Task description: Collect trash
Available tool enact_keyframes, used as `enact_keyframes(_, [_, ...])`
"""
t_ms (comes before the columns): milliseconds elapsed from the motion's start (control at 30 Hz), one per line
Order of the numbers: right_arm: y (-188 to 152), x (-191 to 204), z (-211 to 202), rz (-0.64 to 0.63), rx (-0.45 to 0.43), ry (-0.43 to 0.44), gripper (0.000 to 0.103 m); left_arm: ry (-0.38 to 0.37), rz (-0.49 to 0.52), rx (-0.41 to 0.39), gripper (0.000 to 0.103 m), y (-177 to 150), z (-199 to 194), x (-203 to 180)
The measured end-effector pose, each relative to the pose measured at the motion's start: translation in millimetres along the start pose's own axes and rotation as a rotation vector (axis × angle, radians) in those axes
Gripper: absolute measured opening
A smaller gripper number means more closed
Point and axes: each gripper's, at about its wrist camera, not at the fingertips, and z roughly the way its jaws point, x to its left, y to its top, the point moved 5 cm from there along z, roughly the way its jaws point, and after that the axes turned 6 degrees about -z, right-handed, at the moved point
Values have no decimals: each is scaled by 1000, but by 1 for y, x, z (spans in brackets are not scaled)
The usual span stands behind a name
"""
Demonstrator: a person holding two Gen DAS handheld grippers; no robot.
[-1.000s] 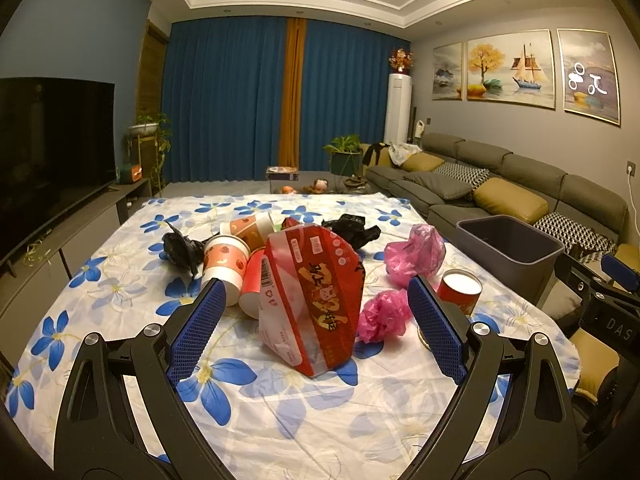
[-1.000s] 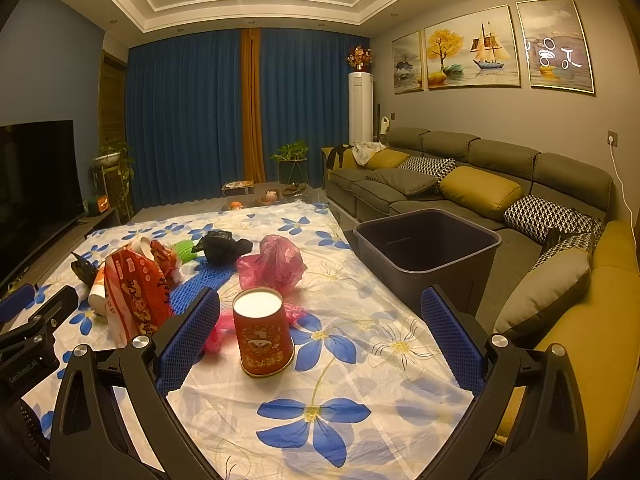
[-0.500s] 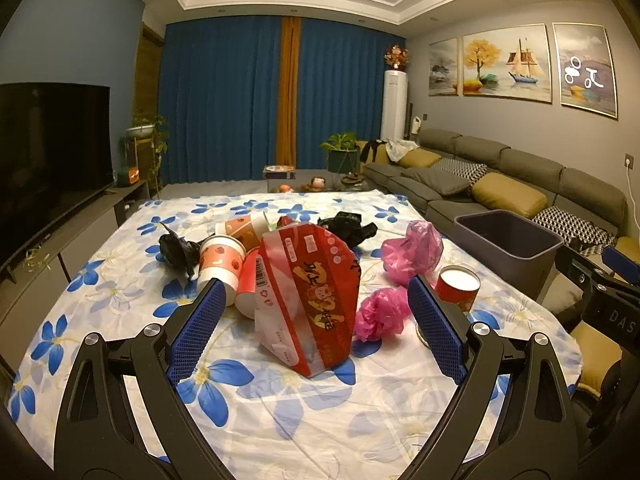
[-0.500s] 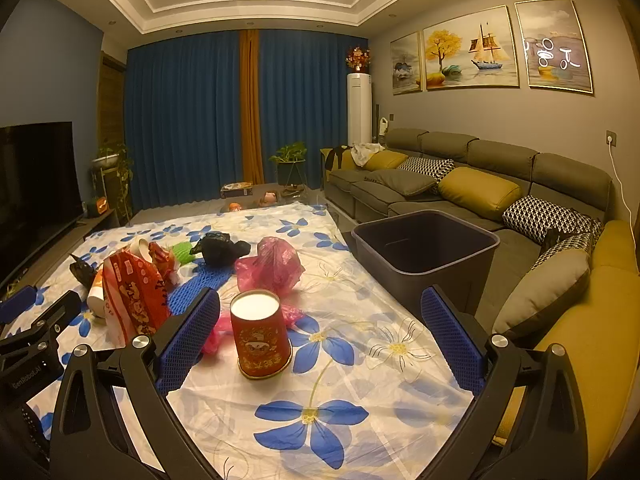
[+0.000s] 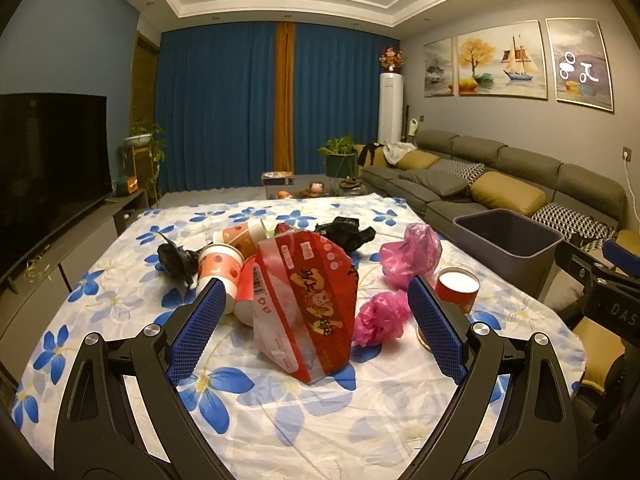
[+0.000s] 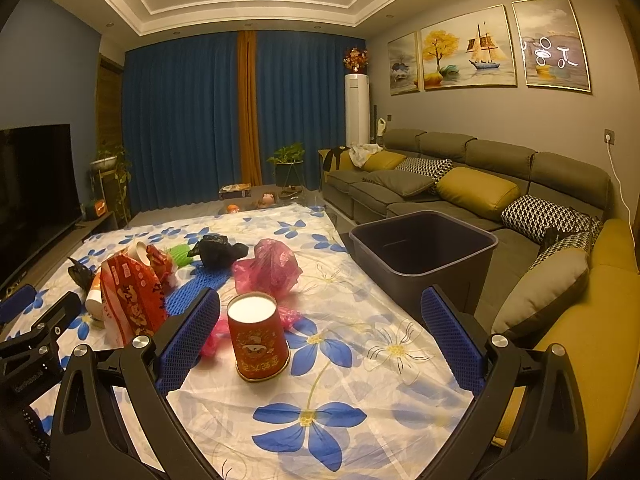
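Both tongs gape wide: left facing glossy red bag, right near paper cup.

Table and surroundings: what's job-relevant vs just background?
Job:
red snack bag
upturned red cup
paper cups
pink bags
black bags
grey bin
left claw and right claw, both open

Background:
sofa
TV
plants
paintings
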Motion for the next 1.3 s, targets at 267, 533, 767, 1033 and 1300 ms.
enact_keyframes(267, [0, -1, 0, 2, -2, 1, 98, -2, 8, 15, 91, -1, 3, -1])
enact_keyframes(533, [0, -1, 0, 3, -1, 1, 98, -30, -16, 19, 91, -3, 4, -2])
enact_keyframes(767, [-1, -2, 2, 7, 0, 2, 98, -29, -22, 19, 91, -4, 4, -3])
enact_keyframes(1033, [-5, -2, 4, 15, 5, 8, 98, -26, -22, 13, 90, -5, 4, -3])
enact_keyframes(1300, [-11, 0, 11, 16, 16, 22, 98, -7, -27, 11, 90, -6, 7, -1])
